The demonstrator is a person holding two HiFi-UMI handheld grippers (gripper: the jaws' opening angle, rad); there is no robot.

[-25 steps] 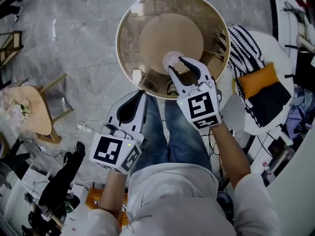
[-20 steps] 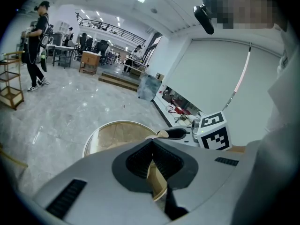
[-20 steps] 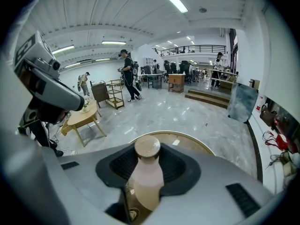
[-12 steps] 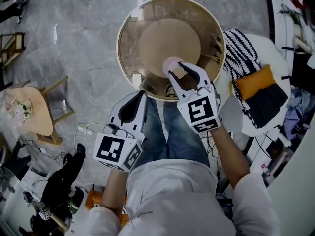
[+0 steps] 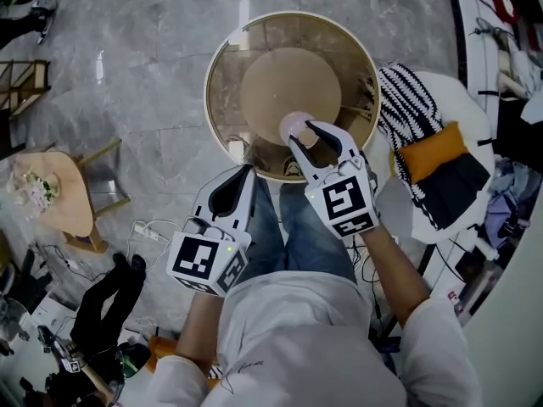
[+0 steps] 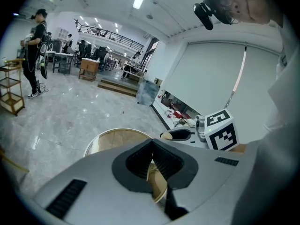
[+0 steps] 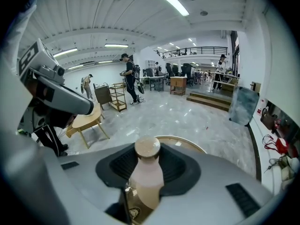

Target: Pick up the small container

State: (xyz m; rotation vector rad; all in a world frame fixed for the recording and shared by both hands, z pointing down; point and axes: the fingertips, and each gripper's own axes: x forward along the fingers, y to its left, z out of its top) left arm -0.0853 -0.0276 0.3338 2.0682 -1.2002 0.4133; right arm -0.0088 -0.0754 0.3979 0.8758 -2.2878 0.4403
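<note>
Two grippers are close in front of the person's body, and only one of them has work. Nearest, the left gripper (image 5: 247, 171) hangs over the person's leg, beside the table; its jaws are closed together with nothing between them. A little further, the right gripper (image 5: 304, 132) reaches over the near edge of the round table (image 5: 227, 68). Its jaws stand wide and press on both sides of the small container (image 7: 146, 175), a pale pink bottle with a tan cap, which sits upright between the pads. The small container seems to hang just above the table top, although no view shows the gap under it plainly. I judge that the grasp is done and the step in hand is the lift. The next move calls for a straight rise with the same firm grip and no tilt, so the smooth bottle does not slip. Beyond the table lies a grey stone floor (image 5: 144, 83), with a small wooden chair (image 5: 64, 195) well apart.
</note>
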